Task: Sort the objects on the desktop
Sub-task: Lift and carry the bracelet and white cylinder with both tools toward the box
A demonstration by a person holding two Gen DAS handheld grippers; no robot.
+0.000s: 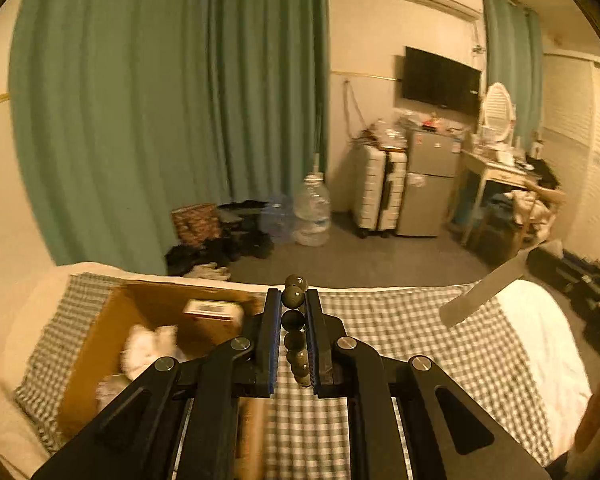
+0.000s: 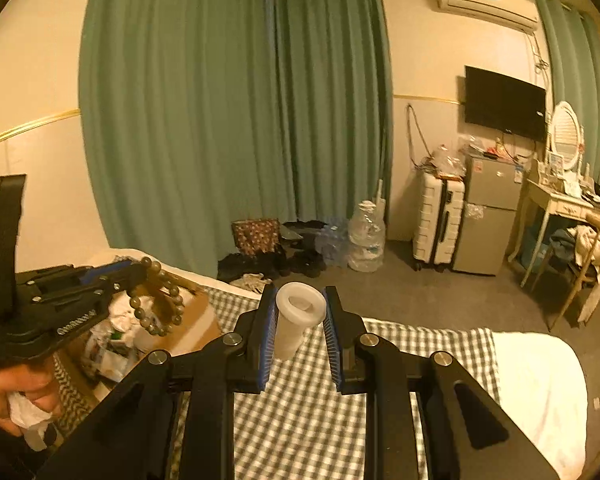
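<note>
A string of dark round beads [image 1: 295, 328] is squeezed between the narrow fingers of the left gripper [image 1: 294, 300] and is held up above the cardboard box [image 1: 112, 332]. A white plastic tube [image 2: 298, 316] is held between the fingers of the right gripper [image 2: 301, 300], over the checked cloth [image 2: 324, 404] that is spread on the bed [image 2: 540, 392]

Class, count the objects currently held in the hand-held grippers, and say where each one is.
2. A bead bracelet is clamped in the left hand-held gripper beside the cardboard box; a white plastic tube sits in the right hand-held gripper above the checked cloth.
</note>
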